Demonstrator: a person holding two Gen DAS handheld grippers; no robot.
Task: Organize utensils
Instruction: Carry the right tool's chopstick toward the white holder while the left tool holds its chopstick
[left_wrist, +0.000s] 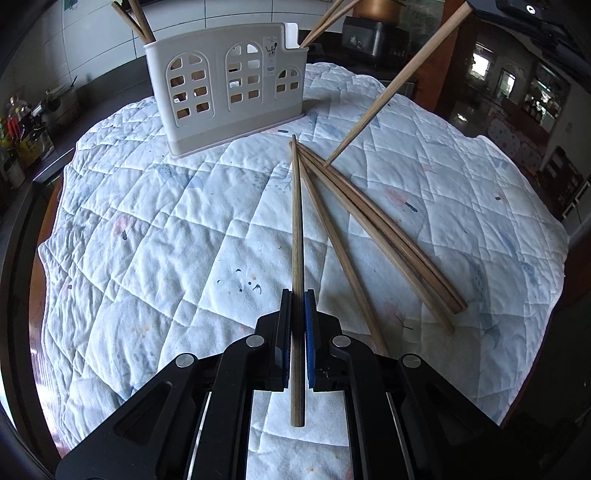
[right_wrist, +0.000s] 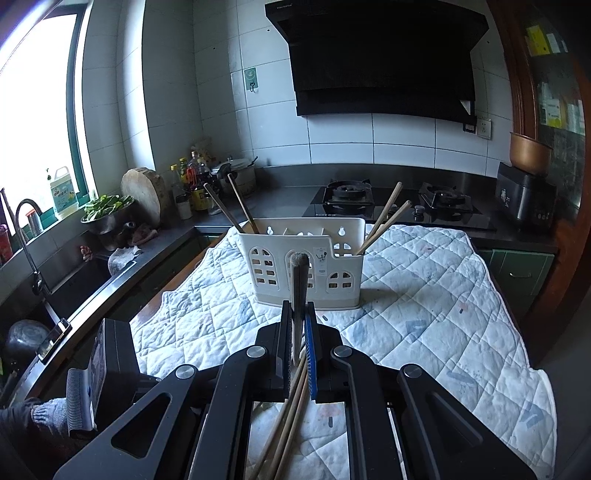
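Gripping one chopstick (left_wrist: 296, 236) at lower centre, the left gripper (left_wrist: 297, 314) points toward the white holder (left_wrist: 229, 92) at upper centre; loose chopsticks (left_wrist: 384, 236) lie right on the quilted cloth (left_wrist: 155, 236). In the right view, the right gripper (right_wrist: 297, 321) clamps a chopstick (right_wrist: 298, 280) at centre, before the holder (right_wrist: 303, 258).

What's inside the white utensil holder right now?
Chopsticks lean out of the utensil holder at its left end, more chopsticks at its right. Its walls hide the bottom of each compartment.
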